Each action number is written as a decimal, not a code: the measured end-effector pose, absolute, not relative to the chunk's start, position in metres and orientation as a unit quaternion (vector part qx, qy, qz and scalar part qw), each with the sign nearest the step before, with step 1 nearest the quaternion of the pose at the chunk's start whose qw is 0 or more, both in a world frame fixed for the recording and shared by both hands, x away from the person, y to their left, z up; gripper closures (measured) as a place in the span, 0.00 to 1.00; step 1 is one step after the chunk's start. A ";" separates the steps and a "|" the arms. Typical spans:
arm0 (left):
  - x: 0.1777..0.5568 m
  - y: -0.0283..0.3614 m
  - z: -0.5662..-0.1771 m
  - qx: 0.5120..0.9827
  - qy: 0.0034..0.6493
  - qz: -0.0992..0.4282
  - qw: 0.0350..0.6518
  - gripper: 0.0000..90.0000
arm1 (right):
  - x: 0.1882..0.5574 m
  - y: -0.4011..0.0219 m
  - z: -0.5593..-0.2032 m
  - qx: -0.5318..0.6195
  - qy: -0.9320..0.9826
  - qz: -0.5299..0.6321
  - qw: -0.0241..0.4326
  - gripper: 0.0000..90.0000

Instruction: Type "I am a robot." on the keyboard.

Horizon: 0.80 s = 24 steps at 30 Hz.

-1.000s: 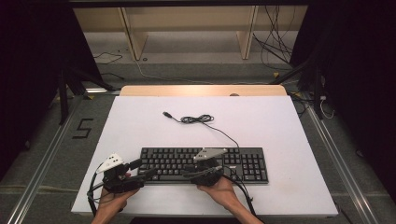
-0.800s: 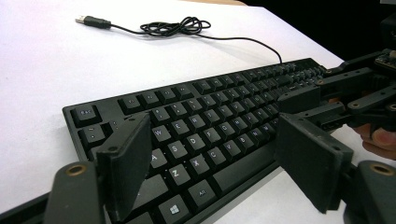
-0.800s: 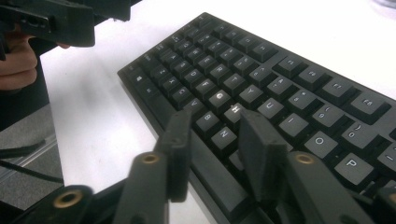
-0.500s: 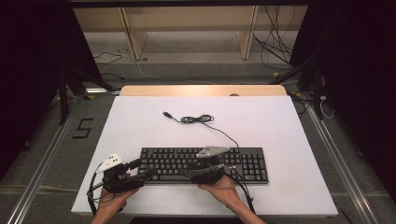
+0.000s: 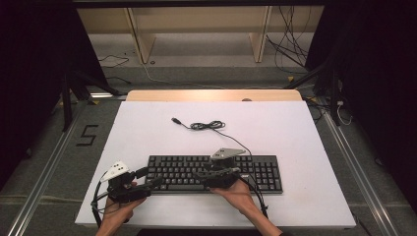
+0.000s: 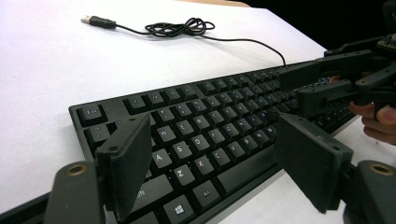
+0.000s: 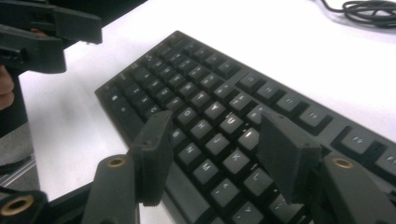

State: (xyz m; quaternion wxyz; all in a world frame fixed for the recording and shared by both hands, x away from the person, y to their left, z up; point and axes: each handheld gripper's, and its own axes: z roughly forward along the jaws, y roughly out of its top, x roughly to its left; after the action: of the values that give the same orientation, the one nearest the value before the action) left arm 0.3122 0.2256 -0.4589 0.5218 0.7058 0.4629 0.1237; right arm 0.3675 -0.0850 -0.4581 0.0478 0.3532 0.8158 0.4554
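Observation:
A black keyboard (image 5: 255, 169) lies near the front of the white table (image 5: 305, 142). Its thin cable (image 5: 209, 126) coils behind it and ends in a USB plug (image 5: 174, 120). My left gripper (image 5: 150, 179) is at the keyboard's left end, open, its jaws spread over the lower-left keys (image 6: 215, 140). My right gripper (image 5: 199, 173) lies over the middle of the keyboard and points left. Its jaws have just been opening and now stand apart above the letter keys (image 7: 217, 128), with nothing gripped between them.
The table's front edge runs just under both hands. Bare white surface stretches behind and beside the keyboard. Beyond the table stands a wooden shelf frame (image 5: 196, 29) with loose cables on the floor. Metal rails (image 5: 44, 172) flank the table.
The right gripper has shifted slightly over the keyboard. The left gripper, the keyboard and the cable have kept their places.

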 end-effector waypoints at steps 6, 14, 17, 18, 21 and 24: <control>0.312 0.226 -0.459 0.706 0.463 0.124 0.521 0.30 | 0.374 -0.087 -0.457 0.362 0.814 0.451 0.063 0.73; 0.312 0.226 -0.459 0.704 0.465 0.124 0.522 0.30 | 0.381 -0.088 -0.460 0.372 0.818 0.431 0.077 0.95; 0.312 0.227 -0.459 0.705 0.463 0.124 0.522 0.30 | 0.383 -0.089 -0.462 0.375 0.819 0.426 0.084 0.99; 0.312 0.226 -0.459 0.705 0.464 0.125 0.521 0.30 | 0.384 -0.089 -0.462 0.373 0.820 0.425 0.085 1.00; 0.312 0.226 -0.459 0.704 0.464 0.124 0.523 0.30 | 0.385 -0.088 -0.463 0.376 0.820 0.424 0.084 1.00; 0.312 0.226 -0.459 0.706 0.463 0.124 0.521 0.30 | 0.386 -0.086 -0.464 0.375 0.822 0.421 0.082 1.00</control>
State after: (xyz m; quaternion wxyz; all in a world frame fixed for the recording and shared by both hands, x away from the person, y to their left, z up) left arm 0.3125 0.2263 -0.4588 0.5210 0.7064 0.4628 0.1240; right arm 0.3859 -0.0863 -0.4642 0.0820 0.3747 0.8219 0.4212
